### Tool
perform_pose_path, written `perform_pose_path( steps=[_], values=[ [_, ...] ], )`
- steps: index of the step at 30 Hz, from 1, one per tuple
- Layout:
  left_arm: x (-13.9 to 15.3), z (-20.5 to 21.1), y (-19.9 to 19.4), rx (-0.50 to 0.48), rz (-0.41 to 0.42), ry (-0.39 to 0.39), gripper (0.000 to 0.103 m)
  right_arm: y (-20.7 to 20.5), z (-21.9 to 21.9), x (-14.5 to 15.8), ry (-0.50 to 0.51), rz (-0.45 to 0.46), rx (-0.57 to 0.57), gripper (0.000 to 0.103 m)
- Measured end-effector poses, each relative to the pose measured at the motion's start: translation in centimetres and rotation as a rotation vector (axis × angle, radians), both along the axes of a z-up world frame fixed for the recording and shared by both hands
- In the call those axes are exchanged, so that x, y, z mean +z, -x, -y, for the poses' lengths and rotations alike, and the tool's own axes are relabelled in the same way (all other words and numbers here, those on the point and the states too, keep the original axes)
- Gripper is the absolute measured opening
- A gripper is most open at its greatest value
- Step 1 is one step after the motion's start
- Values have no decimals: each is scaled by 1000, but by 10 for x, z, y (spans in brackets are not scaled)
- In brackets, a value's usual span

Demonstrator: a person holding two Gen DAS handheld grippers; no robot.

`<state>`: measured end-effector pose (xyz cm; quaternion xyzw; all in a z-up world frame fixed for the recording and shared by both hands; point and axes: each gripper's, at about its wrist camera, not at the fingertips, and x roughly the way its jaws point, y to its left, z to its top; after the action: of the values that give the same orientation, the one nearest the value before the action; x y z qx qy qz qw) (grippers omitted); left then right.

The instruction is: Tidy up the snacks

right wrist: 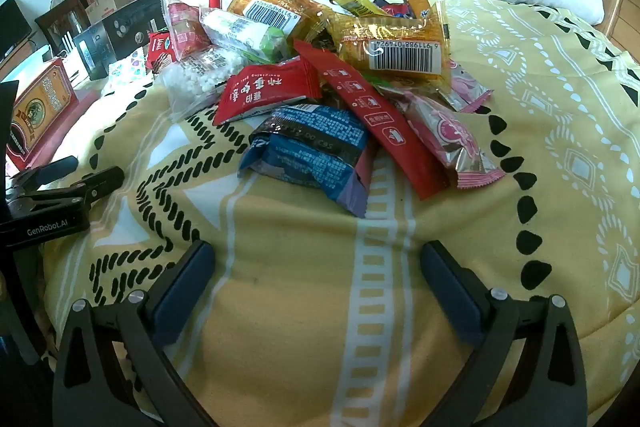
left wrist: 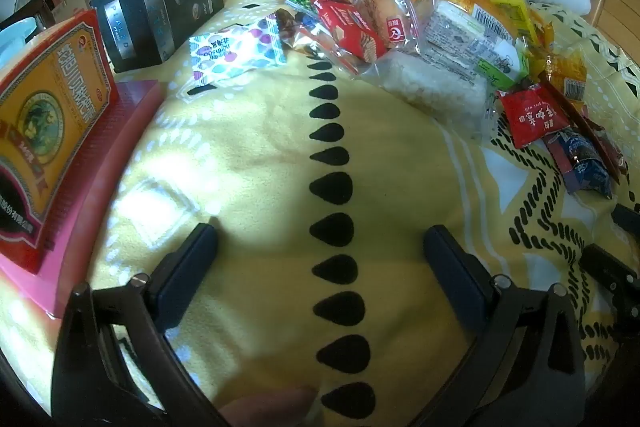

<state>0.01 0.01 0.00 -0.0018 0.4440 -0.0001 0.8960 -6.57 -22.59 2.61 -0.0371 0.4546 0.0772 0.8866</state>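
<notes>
From the left wrist, the left gripper [left wrist: 320, 259] hangs with its jaws spread wide and nothing between them, over bare yellow blanket [left wrist: 248, 147]. The snack pile [left wrist: 420, 27] lies beyond it and to its right, on the bed. Left of the pile stand a black box [left wrist: 160, 15] and, nearer, a red and gold carton [left wrist: 52, 131] upright on a pink tray [left wrist: 116, 155]. A dotted white packet [left wrist: 236, 53] lies apart from the pile, between it and the black box. That loose, flat packet looks the easiest first pick for this side: pinch it across its crimped edge, not its puffy middle.

From the right wrist, the right gripper [right wrist: 318, 263] is likewise wide and empty. The pile sits just ahead of it, with the blue foil packet [right wrist: 308, 155] nearest, a long red sachet [right wrist: 376, 119] lying over its right end, and a pink wrapper [right wrist: 452, 139] beside that. The wrappers are glossy, crinkled film and likely slippery. Lifting the sachet first would probably avoid dragging its neighbours. A clear bag of white pellets [right wrist: 192, 79] sits at the pile's left.
</notes>
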Motion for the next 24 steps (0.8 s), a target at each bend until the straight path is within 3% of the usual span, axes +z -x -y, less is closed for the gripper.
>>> perform_pose_path(
  steps=[24],
  values=[
    [0,1,0,2,1,-3,103,2,2,0,-3,-3,2,103]
  ],
)
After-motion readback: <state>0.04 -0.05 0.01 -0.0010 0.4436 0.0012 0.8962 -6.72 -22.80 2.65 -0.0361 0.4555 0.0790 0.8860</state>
